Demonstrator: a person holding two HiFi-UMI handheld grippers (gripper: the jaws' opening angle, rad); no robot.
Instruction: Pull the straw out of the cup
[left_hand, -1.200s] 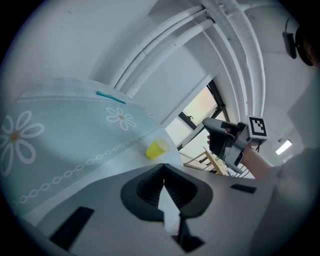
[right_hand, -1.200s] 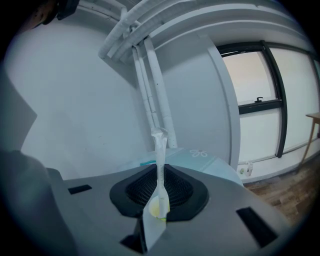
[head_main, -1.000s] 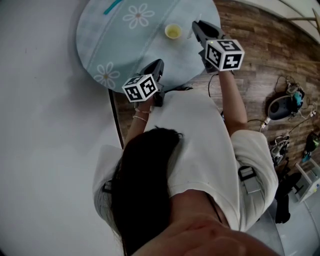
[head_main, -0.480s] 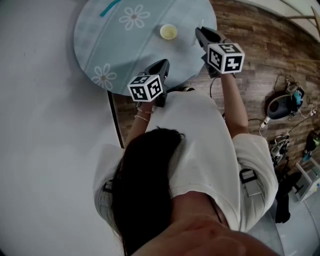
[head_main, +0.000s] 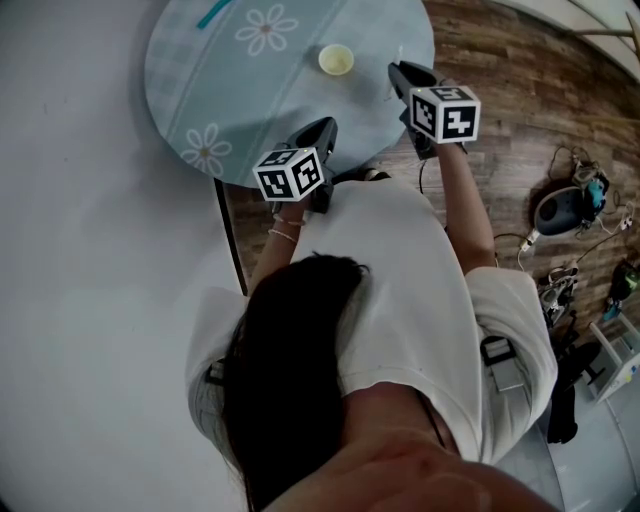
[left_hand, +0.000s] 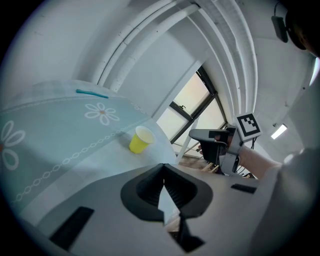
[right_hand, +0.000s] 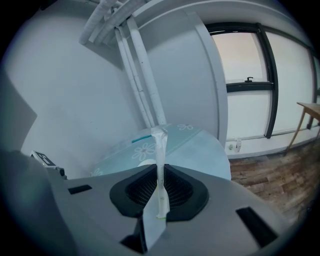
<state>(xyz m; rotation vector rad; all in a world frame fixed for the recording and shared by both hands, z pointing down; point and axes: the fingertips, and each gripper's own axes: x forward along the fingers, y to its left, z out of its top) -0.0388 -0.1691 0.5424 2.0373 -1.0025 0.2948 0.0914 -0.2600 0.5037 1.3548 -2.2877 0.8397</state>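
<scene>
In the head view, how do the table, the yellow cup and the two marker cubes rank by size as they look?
1. table
2. left cube and right cube: about alike, and nearer the camera than the cup, which flatters them
3. cup

Your right gripper (right_hand: 160, 176): jaws pinched together on straw (right_hand: 160, 150), which is white and paper-wrapped. Straw stands upright out of pads, crimped top end well above jaw line. Flat lower end of wrapper hangs below grip, toward camera. Beyond jaws: round table (right_hand: 200, 145), pale blue cloth with white flower prints. Teal strip (right_hand: 143, 138) lies on far side of cloth. White pipes (right_hand: 142, 75) run up wall behind. Dark-framed window (right_hand: 260, 85) at right, wood floor (right_hand: 272, 172) beneath it.
</scene>
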